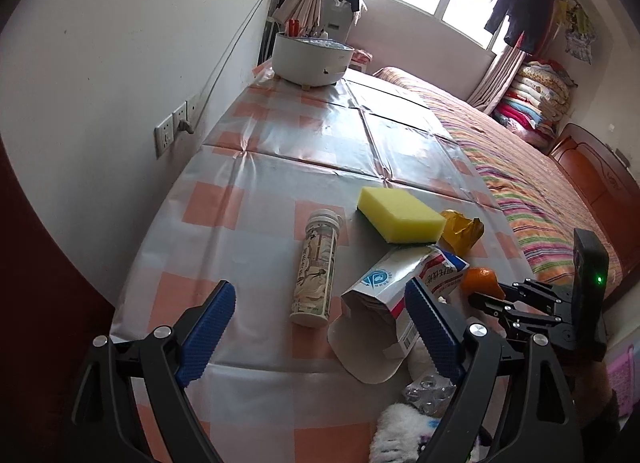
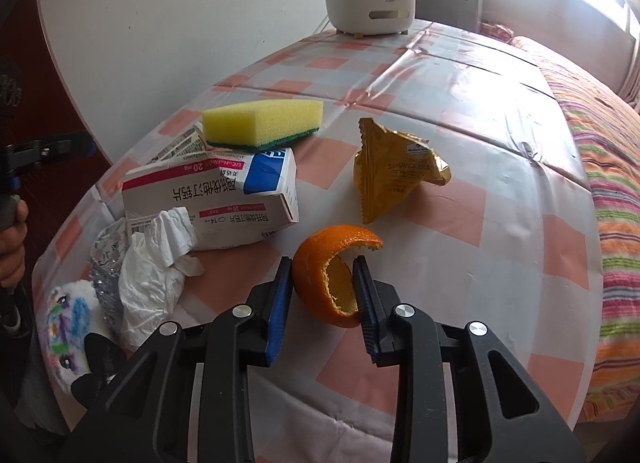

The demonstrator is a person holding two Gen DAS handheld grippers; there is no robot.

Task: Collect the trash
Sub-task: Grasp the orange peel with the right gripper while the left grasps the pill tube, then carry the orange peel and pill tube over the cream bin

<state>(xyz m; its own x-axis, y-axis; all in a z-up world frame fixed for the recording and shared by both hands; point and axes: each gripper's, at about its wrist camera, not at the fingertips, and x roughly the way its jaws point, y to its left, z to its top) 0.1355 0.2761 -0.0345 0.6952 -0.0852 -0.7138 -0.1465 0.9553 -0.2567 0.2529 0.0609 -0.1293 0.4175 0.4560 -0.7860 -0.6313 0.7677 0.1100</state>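
An orange peel [image 2: 316,275] sits between the blue pads of my right gripper [image 2: 323,275], which is shut on it at the table's near side; it also shows in the left wrist view [image 1: 480,281]. A yellow snack wrapper [image 2: 394,173], an opened medicine box [image 2: 212,199] and a crumpled white tissue [image 2: 154,267] lie on the checked tablecloth. My left gripper [image 1: 320,303] is open and empty above the table, with a printed bottle [image 1: 316,267] lying between its fingers and the medicine box [image 1: 394,287] by its right finger.
A yellow sponge [image 2: 262,121] rests on the box's far end. A white pen holder [image 2: 370,11] stands at the table's far end. A plush toy [image 2: 68,311] and a clear blister pack [image 2: 106,263] lie at the near left. A bed [image 2: 604,167] borders the table's right edge.
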